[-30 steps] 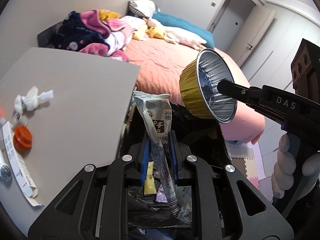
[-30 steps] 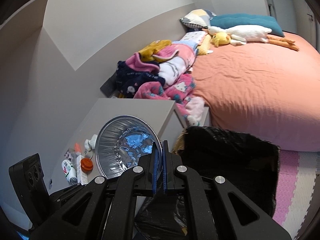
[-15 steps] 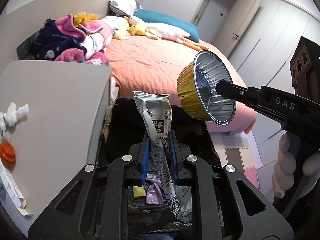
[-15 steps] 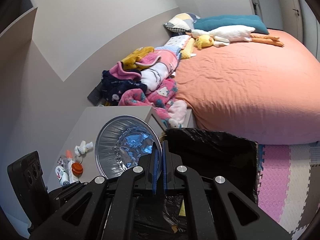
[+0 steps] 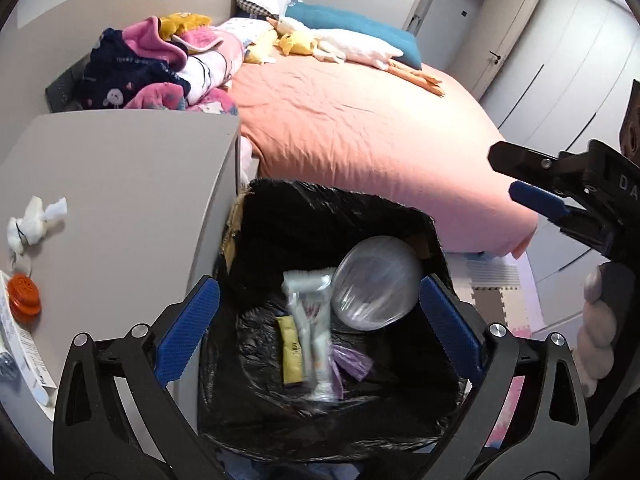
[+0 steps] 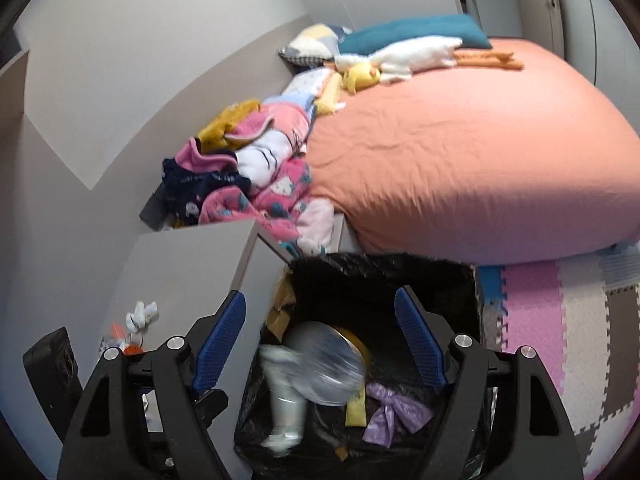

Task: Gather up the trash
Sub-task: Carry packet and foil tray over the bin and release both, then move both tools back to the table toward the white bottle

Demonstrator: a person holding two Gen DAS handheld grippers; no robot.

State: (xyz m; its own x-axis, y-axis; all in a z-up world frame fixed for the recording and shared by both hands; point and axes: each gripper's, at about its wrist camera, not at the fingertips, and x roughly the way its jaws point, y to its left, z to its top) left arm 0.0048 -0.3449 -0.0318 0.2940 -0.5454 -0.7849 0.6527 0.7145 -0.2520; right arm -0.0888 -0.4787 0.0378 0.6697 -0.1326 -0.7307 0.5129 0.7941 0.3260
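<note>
A bin lined with a black bag (image 5: 280, 208) (image 6: 400, 276) stands between the grey table and the bed. Inside it, blurred by motion, are the foil cup (image 5: 376, 280) (image 6: 326, 368) and the silver snack wrapper (image 5: 314, 328) (image 6: 284, 400), beside a yellow packet (image 5: 291, 350) and a purple wrapper (image 6: 394, 410). My left gripper (image 5: 316, 328) is open and empty above the bin. My right gripper (image 6: 320, 344) is open and empty above the bin too; it also shows at the right of the left wrist view (image 5: 524, 176).
The grey table (image 5: 120, 184) holds a crumpled white tissue (image 5: 34, 224), an orange cap (image 5: 25, 294) and a paper strip (image 5: 24, 344) at its left. A bed with an orange sheet (image 5: 360, 128), clothes and plush toys lies behind. Foam mats (image 6: 560, 320) cover the floor.
Both grippers have opened. The foil cup and the snack wrapper have left the jaws and dropped into the bin. Both grippers moved further over the bin.
</note>
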